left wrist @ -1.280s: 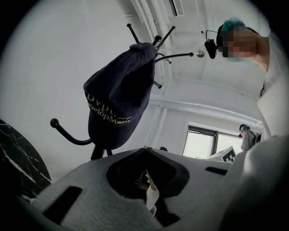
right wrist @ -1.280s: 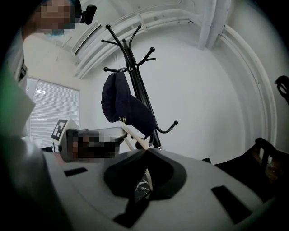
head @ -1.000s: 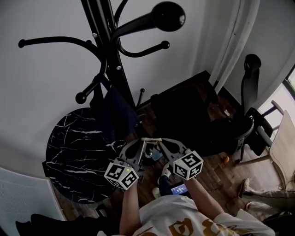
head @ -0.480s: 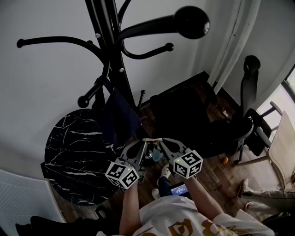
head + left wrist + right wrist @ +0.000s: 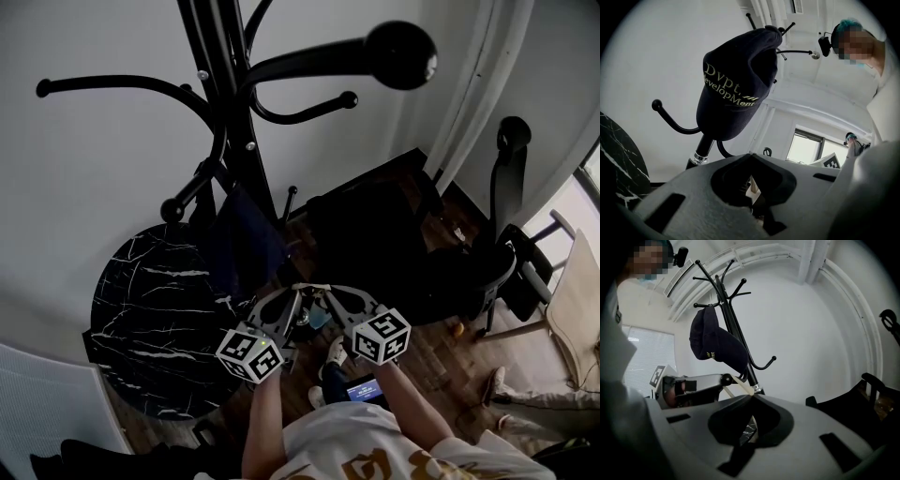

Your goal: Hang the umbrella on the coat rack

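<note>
Here left tool (image 5: pixel 292 290) and right tool (image 5: pixel 325 289) pinch umbrella's pale strip (image 5: pixel 307 284)—stretched level, sideways.

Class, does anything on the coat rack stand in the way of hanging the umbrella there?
A dark cap hangs on one hook of the coat rack, low on the pole; the other hooks in view are bare.

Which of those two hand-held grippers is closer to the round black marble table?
Left. The left gripper sits by the marble table's right edge in the head view. The right gripper is beside it, farther from the table.
</note>
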`<state>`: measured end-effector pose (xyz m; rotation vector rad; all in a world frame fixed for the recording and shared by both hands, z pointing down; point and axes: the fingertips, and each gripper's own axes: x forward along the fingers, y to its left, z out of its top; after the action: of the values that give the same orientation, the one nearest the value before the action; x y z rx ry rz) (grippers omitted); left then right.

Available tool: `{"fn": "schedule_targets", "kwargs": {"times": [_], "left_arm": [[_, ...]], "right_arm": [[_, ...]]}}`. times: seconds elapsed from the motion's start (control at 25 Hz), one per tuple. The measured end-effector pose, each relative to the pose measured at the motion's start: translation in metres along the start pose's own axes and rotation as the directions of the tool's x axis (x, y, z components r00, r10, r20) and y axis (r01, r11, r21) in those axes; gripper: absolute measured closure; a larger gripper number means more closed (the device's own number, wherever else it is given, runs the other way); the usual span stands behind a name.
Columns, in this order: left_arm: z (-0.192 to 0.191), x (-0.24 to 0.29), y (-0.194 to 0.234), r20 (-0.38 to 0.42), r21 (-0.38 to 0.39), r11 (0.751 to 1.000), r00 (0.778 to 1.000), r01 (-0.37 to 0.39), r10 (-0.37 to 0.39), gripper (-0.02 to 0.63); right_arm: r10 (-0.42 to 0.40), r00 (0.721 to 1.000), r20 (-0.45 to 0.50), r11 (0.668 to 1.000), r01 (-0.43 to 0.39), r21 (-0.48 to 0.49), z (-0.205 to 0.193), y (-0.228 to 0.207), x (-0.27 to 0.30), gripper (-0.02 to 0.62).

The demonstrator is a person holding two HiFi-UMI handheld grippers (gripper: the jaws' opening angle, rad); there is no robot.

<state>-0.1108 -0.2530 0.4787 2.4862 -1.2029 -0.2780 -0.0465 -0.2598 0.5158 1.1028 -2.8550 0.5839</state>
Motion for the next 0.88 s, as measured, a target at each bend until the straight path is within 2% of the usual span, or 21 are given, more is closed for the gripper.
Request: {"fn": "schedule_targets", "kwargs": {"times": [0.88], "left_arm": [[-0.016, 0.010, 0.013, -0.044, -0.012, 1.000, 0.999, -0.011, 0.010, 0.588]], "right_arm": [[0.015, 0.999, -0.037, 0.999, -0.013, 0.034, -0.019, -0.011, 0.016, 0.584]]}}
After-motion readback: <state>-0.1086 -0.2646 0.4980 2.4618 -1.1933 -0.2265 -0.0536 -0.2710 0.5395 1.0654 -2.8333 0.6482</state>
